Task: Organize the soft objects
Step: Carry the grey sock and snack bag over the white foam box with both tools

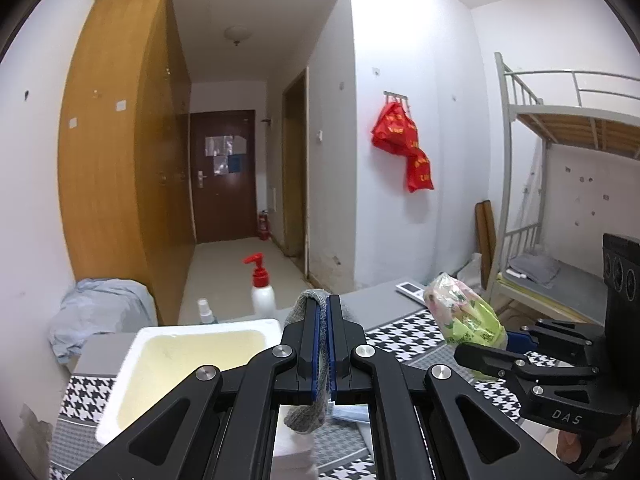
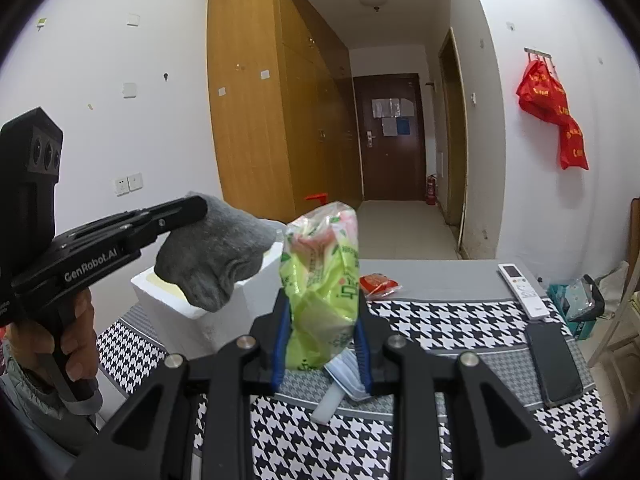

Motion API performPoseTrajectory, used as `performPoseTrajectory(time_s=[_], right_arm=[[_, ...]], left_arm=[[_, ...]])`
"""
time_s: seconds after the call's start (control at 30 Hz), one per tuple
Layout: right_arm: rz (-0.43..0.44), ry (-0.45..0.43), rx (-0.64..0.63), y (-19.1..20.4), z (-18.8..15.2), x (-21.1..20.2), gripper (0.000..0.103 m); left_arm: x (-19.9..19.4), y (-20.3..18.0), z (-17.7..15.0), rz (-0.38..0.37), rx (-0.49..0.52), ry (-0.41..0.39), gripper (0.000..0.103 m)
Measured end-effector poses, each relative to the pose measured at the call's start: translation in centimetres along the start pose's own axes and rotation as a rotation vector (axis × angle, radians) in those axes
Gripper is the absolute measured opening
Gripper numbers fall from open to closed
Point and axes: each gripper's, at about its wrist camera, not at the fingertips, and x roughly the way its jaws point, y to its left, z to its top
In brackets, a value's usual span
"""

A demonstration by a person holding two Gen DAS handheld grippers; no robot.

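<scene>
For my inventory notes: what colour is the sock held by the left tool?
Grey. The sock shows best in the right wrist view.

The left gripper's black fingers (image 1: 344,344) are hiding most of the grey knitted sock (image 1: 306,412); the green plastic packet's (image 2: 320,296) print is staying unreadable.

Surface: table under a black-and-white houndstooth cloth (image 2: 460,320) with grey bands.
Left: open white foam box (image 2: 224,320).
Far middle: crumpled red packet (image 2: 378,283).
Right: white remote control (image 2: 523,289), and nearer, a black phone (image 2: 554,364).
Near middle: flat white strip (image 2: 330,402).
</scene>
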Motion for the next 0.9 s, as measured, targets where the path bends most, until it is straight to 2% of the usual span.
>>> performPoseTrajectory(time_s=[0.27,0.63,0.9], right_arm=[[0.044,0.003,-0.018,1.2,0.7,1.0,0.032],[0.126,0.014,-0.046,3.6,1.2,2.6,0.032],[0.133,0.032,-0.054,4.1,1.3,3.6,0.033]], left_arm=[[-0.6,1.8,0.6,0.066,-0.021,-0.021,0.003],[-0.5,4.3,-0.1,0.137,-0.057,0.010,0.003],[0.8,5.7,-1.1,0.173,-0.075,0.048,0.003]])
